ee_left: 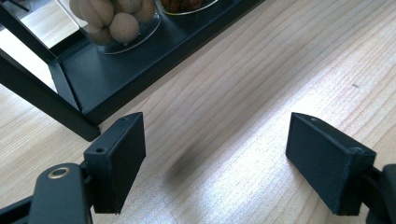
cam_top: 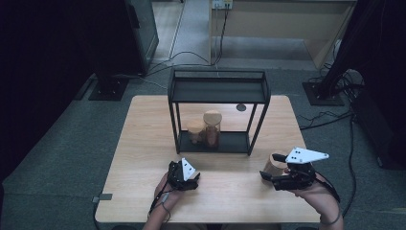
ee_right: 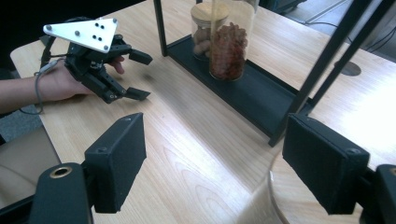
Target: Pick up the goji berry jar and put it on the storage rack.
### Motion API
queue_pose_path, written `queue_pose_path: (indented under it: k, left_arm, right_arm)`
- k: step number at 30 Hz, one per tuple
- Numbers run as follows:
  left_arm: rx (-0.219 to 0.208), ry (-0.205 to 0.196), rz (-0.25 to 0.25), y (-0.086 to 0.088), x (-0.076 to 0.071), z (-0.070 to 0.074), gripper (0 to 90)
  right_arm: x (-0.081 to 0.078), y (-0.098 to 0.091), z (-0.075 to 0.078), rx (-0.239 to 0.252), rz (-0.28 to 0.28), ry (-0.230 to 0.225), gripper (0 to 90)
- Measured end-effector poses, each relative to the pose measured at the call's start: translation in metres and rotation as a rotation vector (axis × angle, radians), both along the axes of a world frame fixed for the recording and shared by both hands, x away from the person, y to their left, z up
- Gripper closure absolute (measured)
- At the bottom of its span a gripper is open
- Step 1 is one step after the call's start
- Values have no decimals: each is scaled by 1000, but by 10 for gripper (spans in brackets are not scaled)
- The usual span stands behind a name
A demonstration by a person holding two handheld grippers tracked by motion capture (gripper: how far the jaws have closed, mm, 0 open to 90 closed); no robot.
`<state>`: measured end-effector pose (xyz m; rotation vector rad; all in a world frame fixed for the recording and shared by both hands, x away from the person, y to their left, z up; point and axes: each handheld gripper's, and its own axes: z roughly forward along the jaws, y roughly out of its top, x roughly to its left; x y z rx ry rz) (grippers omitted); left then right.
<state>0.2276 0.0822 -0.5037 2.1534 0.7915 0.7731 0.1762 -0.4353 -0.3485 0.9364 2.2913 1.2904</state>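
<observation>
Currently two jars (cam_top: 206,128) stand on the rack (cam_top: 218,142); I approach a third jar (cam_top: 273,166) with the right gripper (cam_top: 266,176), jaws released, left gripper (cam_top: 193,178) released, empty.

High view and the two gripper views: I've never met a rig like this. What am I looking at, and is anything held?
A person sits at a wooden table with a hand-held two-jaw gripper in each hand. The high view looks down from above. Each gripper view looks along that tool's own black jaws. The left gripper is open over bare wood. The right gripper is open, with a lidded jar at its tip, not clamped. A black rack holds a short jar and a tall jar of food.
</observation>
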Motion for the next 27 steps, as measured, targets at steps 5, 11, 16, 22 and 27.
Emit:
queue_pose_path:
  k: [5,11,16,22,27]
  left_arm:
    - [2,-1,-1,0,0,0,200]
    - [0,0,-1,0,0,0,200]
    - [2,0,-1,0,0,0,199]
    - [2,0,-1,0,0,0,199]
    - [2,-1,-1,0,0,0,199]
  right_arm:
    - [-2,-5,1,-3,-10,4,214]
    - [-2,-8,2,-21,-6,16,213]
    - [-4,-11,3,-27,-18,18,213]
    - [-7,-16,4,-33,-39,20,214]
    - [-9,-19,4,-37,-59,23,213]
